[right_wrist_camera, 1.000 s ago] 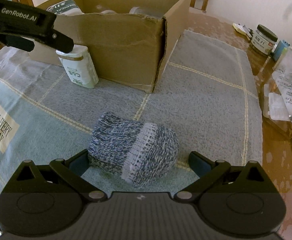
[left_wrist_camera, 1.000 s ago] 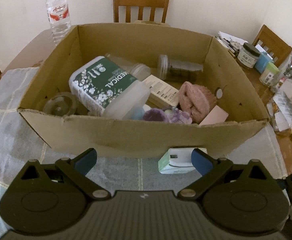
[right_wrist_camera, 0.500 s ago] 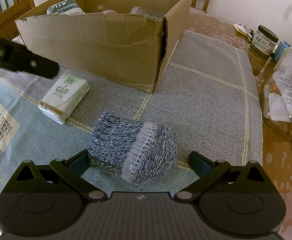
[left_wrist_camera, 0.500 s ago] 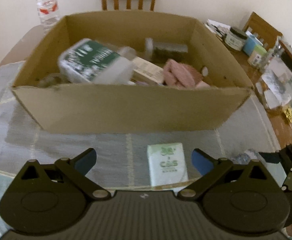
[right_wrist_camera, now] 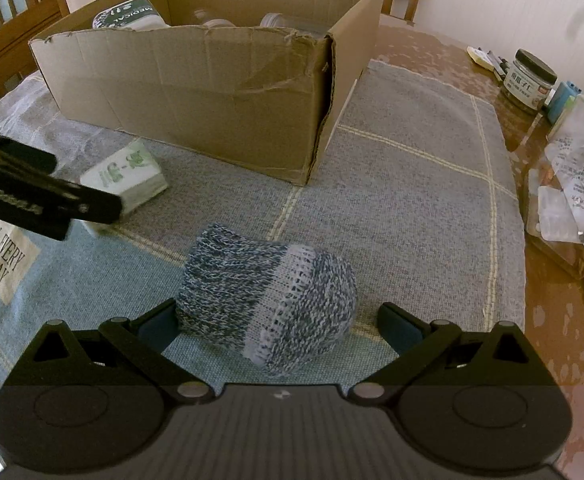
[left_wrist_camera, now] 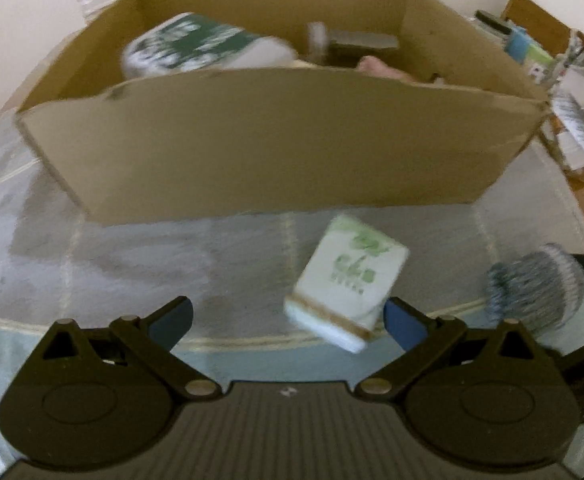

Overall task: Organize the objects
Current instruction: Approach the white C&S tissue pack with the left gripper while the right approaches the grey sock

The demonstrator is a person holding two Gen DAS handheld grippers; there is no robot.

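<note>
Since a second ago, the tissue pack (left_wrist_camera: 347, 280) is lying flat on the cloth (right_wrist_camera: 411, 168) near the box (right_wrist_camera: 212, 92), left hand-held gripper (left_wrist_camera: 288, 316) spreading empty. Right hand-held gripper (right_wrist_camera: 278, 320) is spreading around the sock (right_wrist_camera: 264, 292) mid-table (right_wrist_camera: 551, 320).

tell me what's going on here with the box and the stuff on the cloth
A person is tidying a table with a handheld tool in each hand. The left tool is open over a white-and-green tissue pack lying flat on the grey cloth in front of the cardboard box, which already holds several items. The right tool is open around a blue-and-white knitted sock, not closed on it.
</note>
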